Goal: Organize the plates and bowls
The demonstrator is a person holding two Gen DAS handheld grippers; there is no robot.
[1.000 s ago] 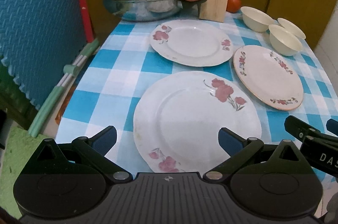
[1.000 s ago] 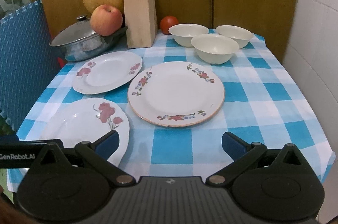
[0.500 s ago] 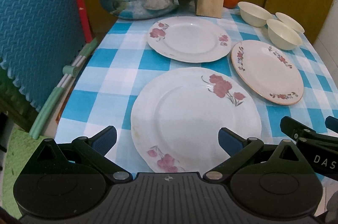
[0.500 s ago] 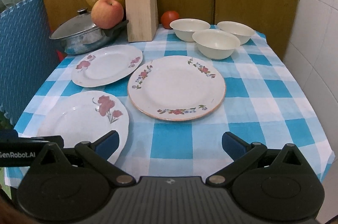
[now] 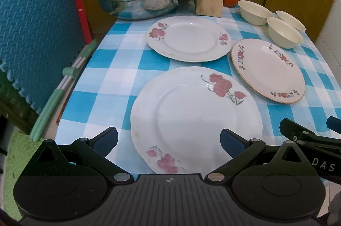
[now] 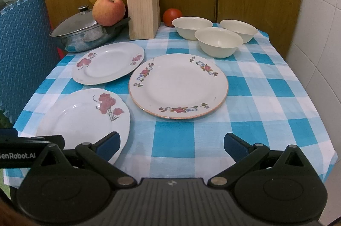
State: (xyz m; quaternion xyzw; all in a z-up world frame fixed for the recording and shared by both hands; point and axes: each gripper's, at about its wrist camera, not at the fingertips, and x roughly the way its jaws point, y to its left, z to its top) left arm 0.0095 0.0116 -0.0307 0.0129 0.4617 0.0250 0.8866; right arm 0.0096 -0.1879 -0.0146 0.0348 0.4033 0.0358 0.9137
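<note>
Looking along the left gripper (image 5: 168, 138), the left wrist view showed its jaws spread wide and empty, hovering over the near rim of the rose plate (image 5: 196, 119), which lay flat on the checked cloth (image 5: 119, 55) at the worktop's near left corner. Beyond it sat the second rose plate (image 5: 188, 38), and to the right the gold-rimmed plate (image 5: 268, 70), the three close together but apparently not touching. A flat plate offers the jaws only a thin rim, so a shallow bite would likely let it slip and clatter; pushing low to get under it could snag the cloth and drag everything. The plate also sat near the worktop edge, so a nudge toward the person might tip it off.

From the right wrist view, the right gripper (image 6: 171, 142) likewise held its jaws apart and empty above bare cloth, short of the gold-rimmed plate. The three cream bowls (image 6: 218, 42) clustered at the far right, near bowl crowded against the two behind, beside the tomato (image 6: 172, 17) and knife block (image 6: 143, 2). Reaching across for the bowls risked sweeping the plate, and the apple (image 6: 108, 9), perched on the pot (image 6: 80, 34) handle, looked ready to roll if the cloth shifted.
</note>
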